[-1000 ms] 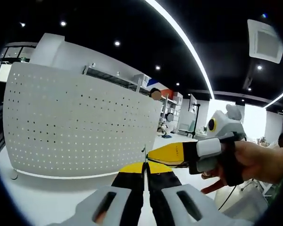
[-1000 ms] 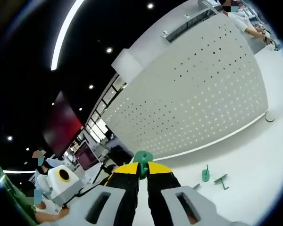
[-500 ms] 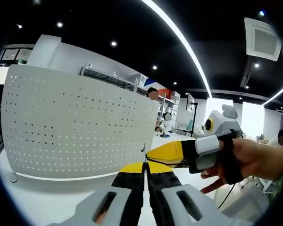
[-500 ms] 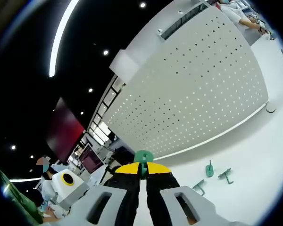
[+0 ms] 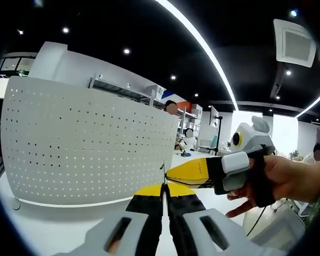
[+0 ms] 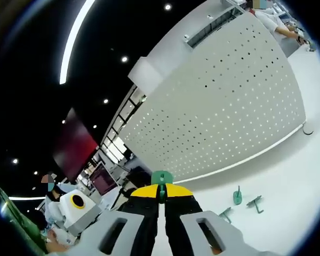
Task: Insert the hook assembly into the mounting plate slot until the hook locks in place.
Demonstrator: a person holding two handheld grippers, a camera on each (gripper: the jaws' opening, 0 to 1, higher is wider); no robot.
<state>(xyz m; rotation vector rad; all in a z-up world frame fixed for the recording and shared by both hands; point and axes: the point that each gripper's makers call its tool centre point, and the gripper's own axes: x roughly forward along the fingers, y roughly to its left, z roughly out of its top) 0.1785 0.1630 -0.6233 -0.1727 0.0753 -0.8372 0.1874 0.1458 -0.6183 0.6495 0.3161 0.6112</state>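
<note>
Between my right gripper's (image 6: 161,198) closed jaws sat the green hook (image 6: 161,178), facing the white pegboard (image 6: 224,114), while my left gripper (image 5: 164,196) pinched a thin pin (image 5: 162,175) beside it, both raised.

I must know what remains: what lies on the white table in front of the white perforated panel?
Three small green hooks lie on the white table before the white perforated panel; whatever is behind the panel is covered.

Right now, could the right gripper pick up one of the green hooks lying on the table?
Probably not yet. The right gripper is shut on a green hook already, though nothing stands between it and the loose hooks on the table.
</note>
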